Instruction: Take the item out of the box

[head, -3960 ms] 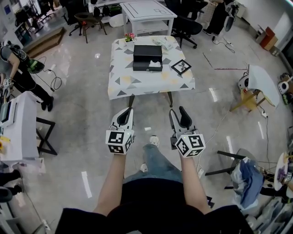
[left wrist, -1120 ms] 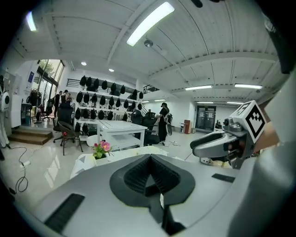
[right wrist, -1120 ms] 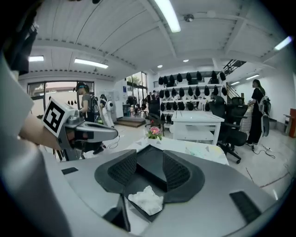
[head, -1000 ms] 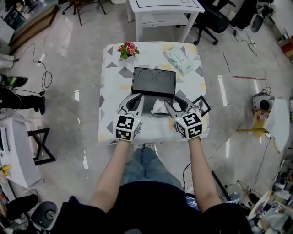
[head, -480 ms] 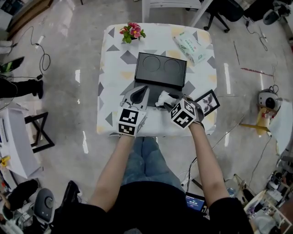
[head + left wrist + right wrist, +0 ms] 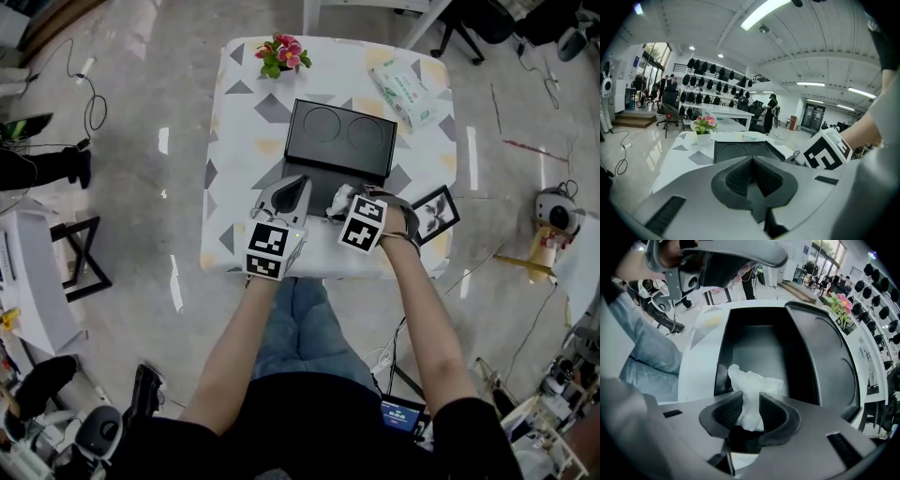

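A black box [image 6: 337, 141] lies on the patterned table [image 6: 242, 122], its near compartment [image 6: 759, 345] open. A crumpled white tissue [image 6: 752, 387] stands up at the compartment's near edge, also seen in the head view as the tissue [image 6: 337, 199]. My right gripper [image 6: 750, 405] reaches in from the front right. Its jaws are closing, the tissue fills the gap between them, and both pads touch it. My left gripper [image 6: 300, 181] rests just left of the compartment, shut and empty; the left gripper view shows its jaws [image 6: 752, 176] meeting in front of the box [image 6: 740, 150].
A small pot of pink flowers [image 6: 284, 53] stands at the table's far left. A pale green packet [image 6: 405, 82] lies at the far right, and a framed picture [image 6: 433, 211] at the near right corner. A white desk and chairs stand beyond the table.
I have walked up to the table. My right gripper turned inward, came to the tissue at the box's front and narrowed its jaws around it. The left gripper stays beside the box.
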`<state>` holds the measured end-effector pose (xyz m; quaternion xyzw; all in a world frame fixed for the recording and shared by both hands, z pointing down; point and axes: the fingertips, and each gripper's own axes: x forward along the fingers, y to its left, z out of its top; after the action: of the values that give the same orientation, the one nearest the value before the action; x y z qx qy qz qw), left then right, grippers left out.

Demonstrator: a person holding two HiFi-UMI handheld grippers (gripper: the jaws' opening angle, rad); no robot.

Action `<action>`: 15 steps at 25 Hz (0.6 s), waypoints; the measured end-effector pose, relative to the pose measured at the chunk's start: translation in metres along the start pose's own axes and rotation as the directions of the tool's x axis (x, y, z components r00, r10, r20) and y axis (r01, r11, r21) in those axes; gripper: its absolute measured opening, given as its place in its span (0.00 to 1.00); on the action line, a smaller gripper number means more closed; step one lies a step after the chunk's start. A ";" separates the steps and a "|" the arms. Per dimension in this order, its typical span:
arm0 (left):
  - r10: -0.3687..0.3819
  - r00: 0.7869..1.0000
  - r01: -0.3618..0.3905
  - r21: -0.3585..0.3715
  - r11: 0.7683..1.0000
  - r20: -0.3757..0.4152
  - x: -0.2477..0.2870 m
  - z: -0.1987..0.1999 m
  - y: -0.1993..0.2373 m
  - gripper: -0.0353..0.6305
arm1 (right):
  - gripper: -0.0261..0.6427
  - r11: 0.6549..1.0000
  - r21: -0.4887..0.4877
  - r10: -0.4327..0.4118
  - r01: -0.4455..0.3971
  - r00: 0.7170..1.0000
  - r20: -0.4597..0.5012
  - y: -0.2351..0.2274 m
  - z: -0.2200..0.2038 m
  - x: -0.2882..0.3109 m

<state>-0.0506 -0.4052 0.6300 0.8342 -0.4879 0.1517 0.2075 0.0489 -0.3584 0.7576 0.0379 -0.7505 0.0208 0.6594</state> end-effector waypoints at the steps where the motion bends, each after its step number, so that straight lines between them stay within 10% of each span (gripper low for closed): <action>1: 0.000 1.000 0.000 0.000 1.000 0.000 0.000 0.000 0.000 0.08 | 0.20 1.000 -0.004 0.004 -0.004 1.000 -0.001 0.000 0.000 0.001; 15: -0.002 1.000 0.002 -0.007 1.000 -0.006 -0.004 -0.007 0.000 0.08 | 0.08 0.999 -0.036 -0.007 0.007 1.000 0.011 0.001 0.002 -0.002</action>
<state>-0.0526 -0.3985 0.6342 0.8336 -0.4869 0.1521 0.2120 0.0470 -0.3577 0.7555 0.0288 -0.7541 0.0047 0.6562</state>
